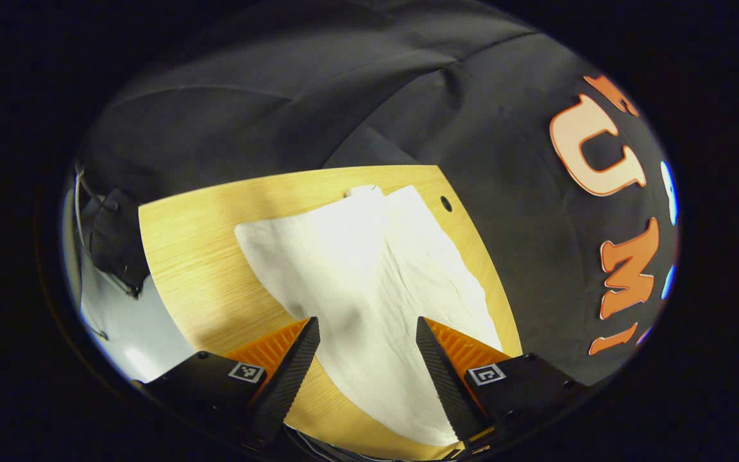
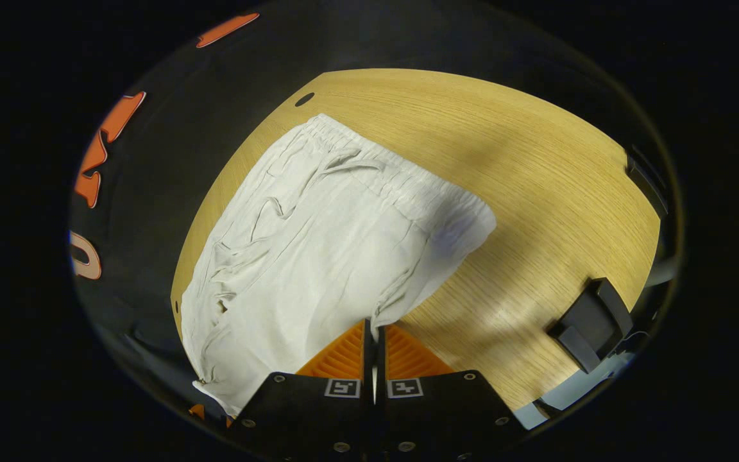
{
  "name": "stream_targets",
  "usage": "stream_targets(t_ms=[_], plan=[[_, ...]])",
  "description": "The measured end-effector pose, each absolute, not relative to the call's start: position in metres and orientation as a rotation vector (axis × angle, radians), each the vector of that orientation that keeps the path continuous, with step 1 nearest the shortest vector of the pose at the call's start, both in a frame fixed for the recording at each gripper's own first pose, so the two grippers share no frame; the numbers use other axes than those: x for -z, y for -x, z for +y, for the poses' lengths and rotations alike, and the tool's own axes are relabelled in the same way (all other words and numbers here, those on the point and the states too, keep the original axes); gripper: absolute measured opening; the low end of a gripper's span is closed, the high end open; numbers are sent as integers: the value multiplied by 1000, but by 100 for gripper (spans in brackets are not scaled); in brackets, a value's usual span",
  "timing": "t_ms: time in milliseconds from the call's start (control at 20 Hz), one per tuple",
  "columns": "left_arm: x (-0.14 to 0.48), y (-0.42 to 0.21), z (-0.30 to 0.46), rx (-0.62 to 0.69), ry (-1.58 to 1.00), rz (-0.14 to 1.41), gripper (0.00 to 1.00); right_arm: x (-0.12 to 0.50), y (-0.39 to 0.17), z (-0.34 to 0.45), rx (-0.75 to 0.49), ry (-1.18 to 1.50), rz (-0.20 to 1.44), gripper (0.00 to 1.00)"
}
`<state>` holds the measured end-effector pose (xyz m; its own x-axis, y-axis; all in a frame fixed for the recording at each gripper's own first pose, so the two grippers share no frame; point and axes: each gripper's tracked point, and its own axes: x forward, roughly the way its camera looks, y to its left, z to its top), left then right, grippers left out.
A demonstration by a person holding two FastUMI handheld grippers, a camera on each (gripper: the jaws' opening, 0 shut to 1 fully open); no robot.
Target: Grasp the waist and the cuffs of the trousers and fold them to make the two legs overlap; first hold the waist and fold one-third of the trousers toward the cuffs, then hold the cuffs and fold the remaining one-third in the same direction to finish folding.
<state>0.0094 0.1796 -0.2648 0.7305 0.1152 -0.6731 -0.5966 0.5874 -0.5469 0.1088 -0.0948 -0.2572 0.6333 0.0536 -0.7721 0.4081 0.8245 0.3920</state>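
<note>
Jaws: left gripper [image 1: 367, 333] spread above trousers [image 1: 369, 269], right gripper [image 2: 373, 337] pressed together at fabric edge, pinch uncertain | trousers spread along worktop [image 2: 536, 192] edge, waistband [image 2: 401, 173] flat | thirds unfolded, likely all folds left

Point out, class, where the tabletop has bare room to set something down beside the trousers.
Right gripper view: the broadest bare wood of the table runs from the trousers' waistband to the edge by the black block. Left gripper view: another strip lies between the trousers and the table's near-left edge. The wall side is crowded: cloth nearly reaches that edge.
</note>
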Motion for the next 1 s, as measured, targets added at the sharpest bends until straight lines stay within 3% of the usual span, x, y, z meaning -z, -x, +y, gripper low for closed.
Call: stream_targets(t_ms=[450, 500, 650, 1000], plan=[[283, 29, 196, -563, 1092, 651, 100, 257, -109, -95, 222, -597, 872, 1], [284, 28, 196, -565, 1097, 652, 95, 257, -109, -95, 223, -598, 872, 1], [285, 26, 197, -578, 1088, 663, 100, 257, -109, -95, 224, -602, 874, 1], [288, 22, 196, -608, 1053, 719, 98, 257, -109, -95, 232, -615, 869, 1]])
